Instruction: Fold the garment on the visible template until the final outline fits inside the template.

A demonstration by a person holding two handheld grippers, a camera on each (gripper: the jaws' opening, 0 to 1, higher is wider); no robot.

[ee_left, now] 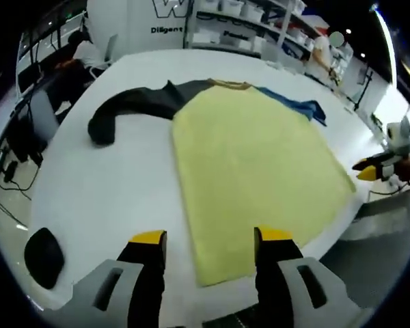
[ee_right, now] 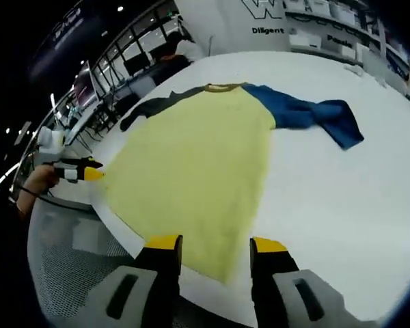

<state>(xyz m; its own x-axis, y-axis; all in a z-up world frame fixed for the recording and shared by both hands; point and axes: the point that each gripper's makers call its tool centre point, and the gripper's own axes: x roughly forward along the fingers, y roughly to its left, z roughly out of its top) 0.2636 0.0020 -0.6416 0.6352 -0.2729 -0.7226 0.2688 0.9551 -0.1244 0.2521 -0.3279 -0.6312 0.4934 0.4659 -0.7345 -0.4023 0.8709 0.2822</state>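
1. A shirt [ee_left: 253, 171] lies flat on a white table [ee_left: 109, 184], its yellow body spread wide and its collar pointing away from both grippers.
2. In the left gripper view, a dark grey sleeve [ee_left: 126, 109] curls out to the left, and a blue sleeve [ee_left: 297, 106] lies along the far right edge.
3. In the right gripper view, the blue sleeve [ee_right: 314, 116] stretches to the right over the table [ee_right: 348, 205].
4. The left gripper [ee_left: 208, 239] hovers at the shirt's near hem, jaws apart, holding nothing.
5. The right gripper [ee_right: 215, 244] hovers at the hem corner of the shirt [ee_right: 191, 171], jaws apart and empty.
6. A small black object [ee_left: 44, 256] sits near the table's left edge.
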